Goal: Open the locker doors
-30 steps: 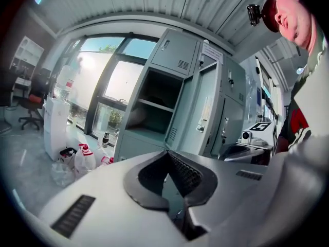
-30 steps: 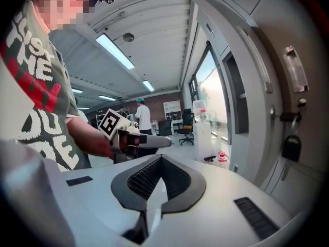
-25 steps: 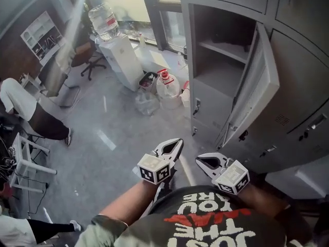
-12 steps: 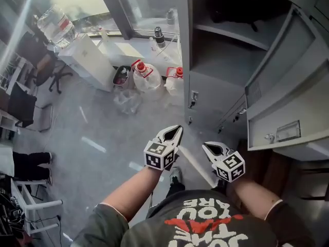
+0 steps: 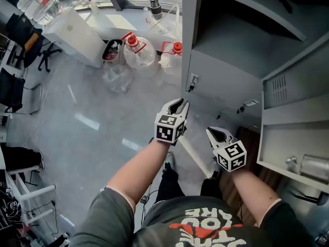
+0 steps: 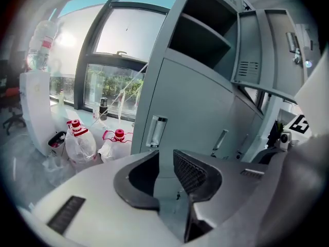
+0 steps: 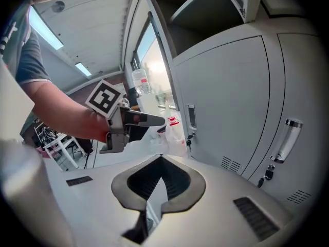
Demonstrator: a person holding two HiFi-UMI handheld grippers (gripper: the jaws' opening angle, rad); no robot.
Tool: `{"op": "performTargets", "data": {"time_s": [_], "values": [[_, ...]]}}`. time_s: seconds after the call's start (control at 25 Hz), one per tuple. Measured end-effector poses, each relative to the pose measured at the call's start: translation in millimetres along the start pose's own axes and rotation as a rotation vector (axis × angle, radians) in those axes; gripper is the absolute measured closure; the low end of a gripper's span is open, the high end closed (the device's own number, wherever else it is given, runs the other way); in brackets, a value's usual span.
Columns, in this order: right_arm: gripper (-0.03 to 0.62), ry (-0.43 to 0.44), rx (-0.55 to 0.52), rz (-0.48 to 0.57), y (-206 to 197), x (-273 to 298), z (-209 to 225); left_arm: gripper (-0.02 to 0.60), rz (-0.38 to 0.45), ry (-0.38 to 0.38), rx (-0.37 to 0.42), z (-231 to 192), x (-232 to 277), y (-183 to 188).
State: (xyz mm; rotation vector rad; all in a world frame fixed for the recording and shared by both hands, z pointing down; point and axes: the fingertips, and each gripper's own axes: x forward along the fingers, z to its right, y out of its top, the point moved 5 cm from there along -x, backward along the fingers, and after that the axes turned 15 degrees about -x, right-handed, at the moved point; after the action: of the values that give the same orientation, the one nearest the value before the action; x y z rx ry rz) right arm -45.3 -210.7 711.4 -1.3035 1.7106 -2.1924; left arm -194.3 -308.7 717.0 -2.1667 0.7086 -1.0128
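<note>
left tool (image 5: 178,104) is out front, jaws just eased a little apart, nothing between them. right tool (image 5: 212,132) hangs lower, clenched and empty. an upper door (image 5: 290,94) already stands swung wide. the closed lower door (image 5: 221,78) sits dead ahead of the left tool, its upright handle (image 5: 193,82) just beyond the tips, so the left looks nearer.

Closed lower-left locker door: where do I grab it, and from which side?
Grip the upright handle by the door's left edge. Come straight in from the front, jaws either side of it: it is narrow and stands vertical. Being at the left edge, it likely swings the door open rightward when pulled.
</note>
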Motion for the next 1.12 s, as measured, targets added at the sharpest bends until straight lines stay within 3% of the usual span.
{"op": "performTargets", "data": {"time_s": [0.16, 0.24, 0.32, 0.68, 1.12], "values": [[0.562, 0.001, 0.019, -0.008, -14, 6, 6, 0.448, -0.006, 0.05, 0.001, -13, 47, 18], [0.562, 0.003, 0.032, -0.012, -20, 8, 5, 0.425, -0.005, 0.068, 0.046, -15, 67, 29], [0.562, 0.005, 0.046, -0.014, -25, 8, 4, 0.415, -0.007, 0.096, 0.095, -19, 86, 37], [0.562, 0.007, 0.063, -0.034, -39, 4, 6, 0.387, -0.005, 0.249, 0.142, -30, 118, 42], [0.562, 0.012, 0.077, -0.035, -41, 0, 3, 0.382, 0.0, 0.334, 0.074, -28, 121, 45]]}}
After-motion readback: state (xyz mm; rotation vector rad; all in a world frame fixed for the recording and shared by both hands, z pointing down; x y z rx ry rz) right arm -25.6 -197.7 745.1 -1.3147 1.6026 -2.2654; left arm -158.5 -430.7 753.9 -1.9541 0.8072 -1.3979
